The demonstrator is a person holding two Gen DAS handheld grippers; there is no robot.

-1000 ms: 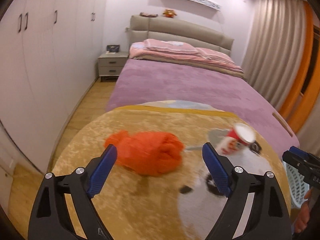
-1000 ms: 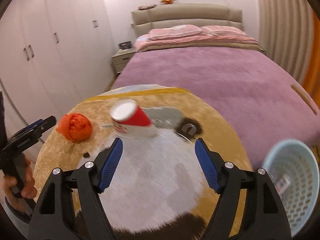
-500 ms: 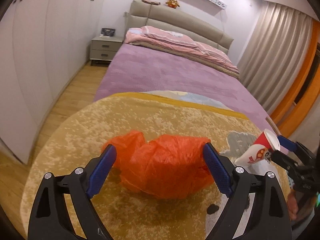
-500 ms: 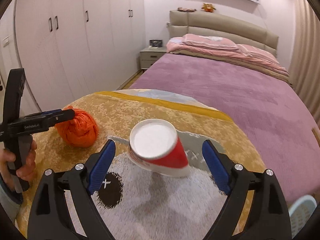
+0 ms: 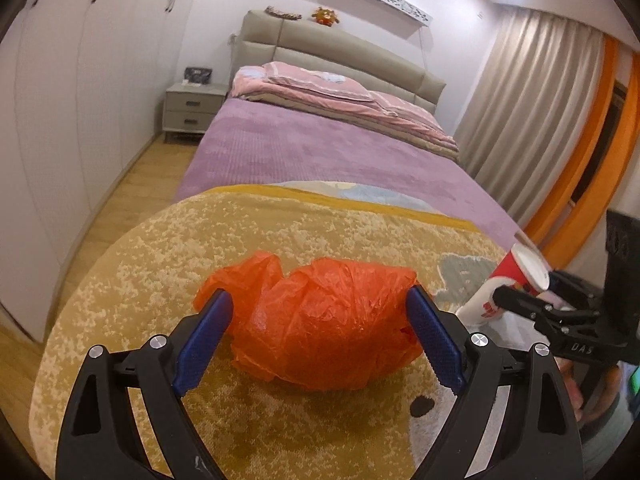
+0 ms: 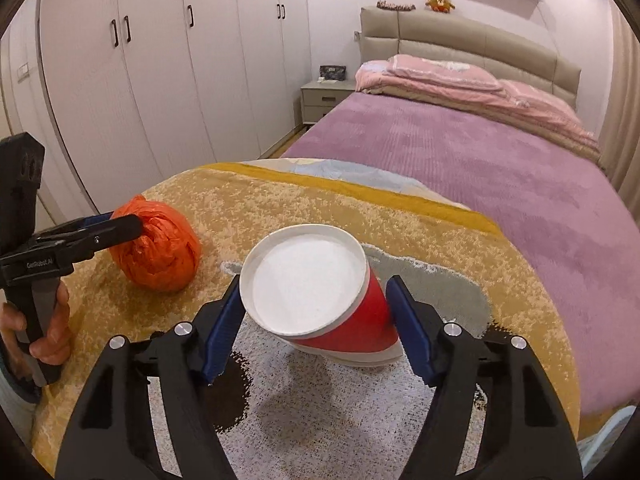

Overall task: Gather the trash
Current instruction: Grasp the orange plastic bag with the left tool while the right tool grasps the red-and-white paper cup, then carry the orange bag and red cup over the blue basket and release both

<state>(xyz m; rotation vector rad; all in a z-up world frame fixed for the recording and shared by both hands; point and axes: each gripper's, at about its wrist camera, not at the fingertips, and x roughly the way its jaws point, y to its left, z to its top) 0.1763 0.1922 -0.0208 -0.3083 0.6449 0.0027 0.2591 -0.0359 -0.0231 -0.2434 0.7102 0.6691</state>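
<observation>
A crumpled orange plastic bag (image 5: 324, 320) lies on the round yellow rug (image 5: 160, 264). My left gripper (image 5: 320, 336) is open, its blue fingers on either side of the bag. The bag also shows in the right wrist view (image 6: 160, 252). A red and white paper cup (image 6: 316, 292) lies on its side on the rug, its white bottom toward the camera. My right gripper (image 6: 316, 324) is open and straddles the cup. The cup also shows at the right of the left wrist view (image 5: 516, 280).
A bed with a purple cover (image 6: 480, 168) stands just behind the rug. White wardrobes (image 6: 160, 72) line the left wall, with a nightstand (image 6: 324, 100) by the bed. Curtains (image 5: 532, 116) hang at the right. A pale blue basket edge (image 6: 608, 436) shows at the lower right.
Both grippers have moved forward and down. The bag now sits between the left fingers and the cup between the right fingers. Both stay open.
</observation>
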